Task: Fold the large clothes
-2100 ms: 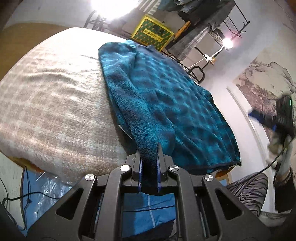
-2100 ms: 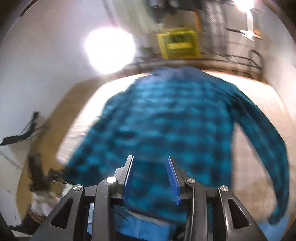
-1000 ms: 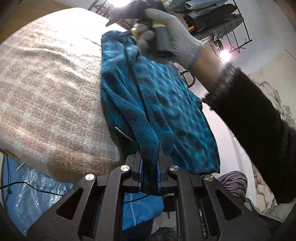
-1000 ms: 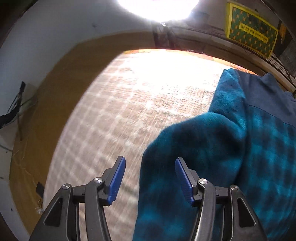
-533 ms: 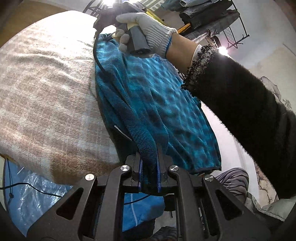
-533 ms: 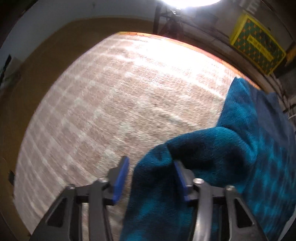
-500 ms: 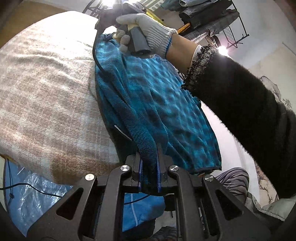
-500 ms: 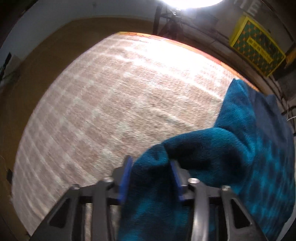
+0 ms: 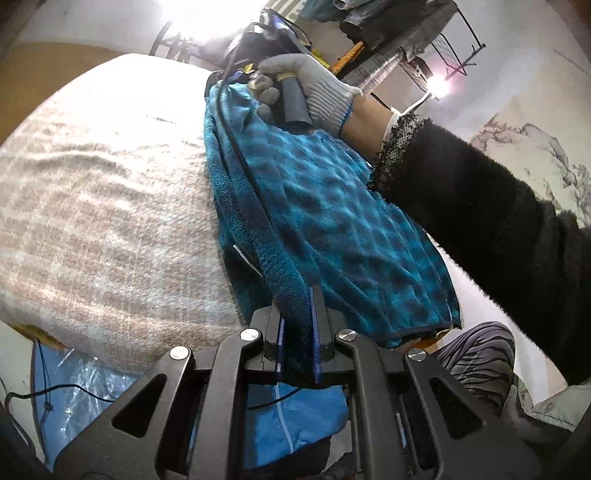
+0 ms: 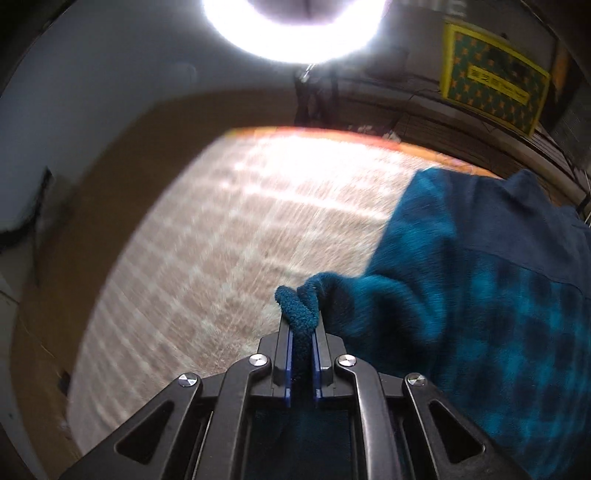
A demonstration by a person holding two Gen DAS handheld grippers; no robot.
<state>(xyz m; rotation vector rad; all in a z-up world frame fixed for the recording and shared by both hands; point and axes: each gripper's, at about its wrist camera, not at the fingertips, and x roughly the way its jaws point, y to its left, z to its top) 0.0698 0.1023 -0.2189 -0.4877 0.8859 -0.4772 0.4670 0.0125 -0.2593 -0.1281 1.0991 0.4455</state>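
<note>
Here both grippers (image 9: 298, 325) (image 10: 303, 343) pinch the fleece shirt (image 9: 332, 221); checked blanket (image 9: 103, 206) beneath; lamp (image 10: 295, 22) overhead.

Right tongs (image 10: 303, 332) pinch a fold of teal fleece garment (image 10: 480, 314); plaid blanket (image 10: 229, 258) ahead-left.

Teal-and-navy checked fleece garment (image 10: 480, 314): we found its right side cut off by the right wrist frame edge, its weave blurred. Beige checked woven blanket (image 10: 221, 258): glare washed out its far end. Right gripper (image 9: 236, 74): in the left wrist view, a white-gloved hand (image 9: 306, 92) and glare hid its fingertips.
</note>
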